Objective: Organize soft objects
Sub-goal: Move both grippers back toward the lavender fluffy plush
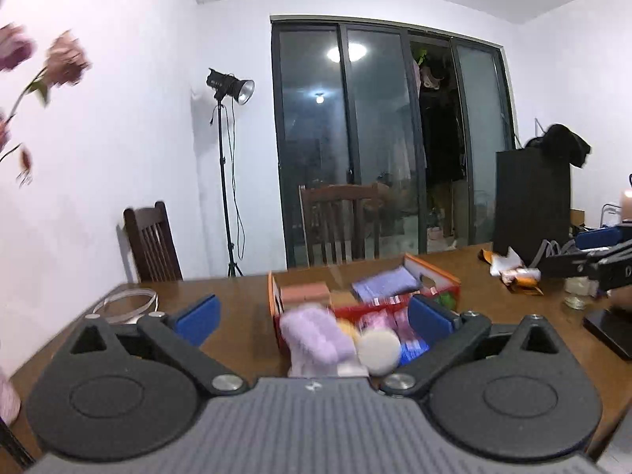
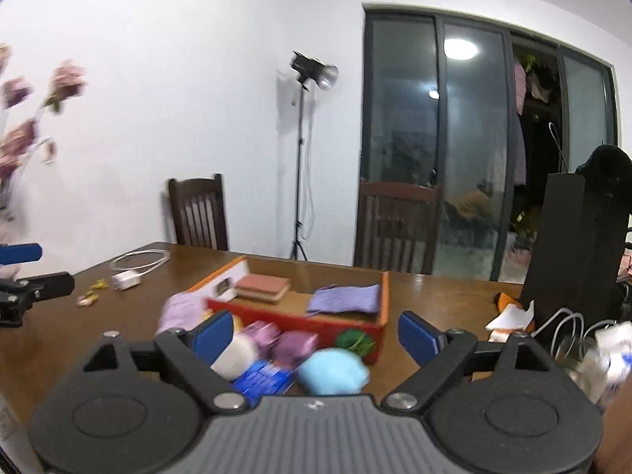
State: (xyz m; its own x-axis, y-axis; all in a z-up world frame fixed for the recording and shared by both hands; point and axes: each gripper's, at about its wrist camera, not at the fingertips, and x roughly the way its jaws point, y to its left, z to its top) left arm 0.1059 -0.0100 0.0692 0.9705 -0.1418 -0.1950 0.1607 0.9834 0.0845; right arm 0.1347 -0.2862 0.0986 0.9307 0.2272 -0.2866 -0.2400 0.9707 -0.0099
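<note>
Both grippers are hanging over the brown table (image 2: 434, 296), pointing at an orange box (image 2: 384, 296) with its flaps open.

The left gripper (image 1: 314, 316) is standing with jaws wide apart and nothing between the blue pads (image 1: 199, 314). Seen from it, the box (image 1: 434, 272) is lying at 12 o'clock. A pink block (image 1: 306, 294) and a folded purple cloth (image 1: 385, 284) are lying inside, the block toward 11 and the cloth toward 1. At the near edge of the box a fluffy lilac piece (image 1: 316, 335) and a white round puff (image 1: 379, 349) are lying side by side, with blue packets (image 1: 412, 349) just beside the puff. The packets are too blurred to read.

The right gripper (image 2: 314, 333) is also gaping wide and holding nothing. From its view a light blue ball (image 2: 333, 371) is sitting at 6 o'clock of the box, close to the gripper body, and a green ball (image 2: 355, 341) is sitting at the box's near right corner.

Around the table: a white charger (image 2: 126, 279) with its coiled cable at 10 o'clock, a tall black box (image 2: 576, 245) at 3 o'clock with crumpled wrappers (image 2: 509, 316) at its foot, two dark wooden chairs (image 2: 201, 213) behind, a lamp stand (image 2: 304, 158) against the wall and blurred pink flowers (image 2: 67, 79) at 9 o'clock. Nothing is standing between either gripper and the box.
</note>
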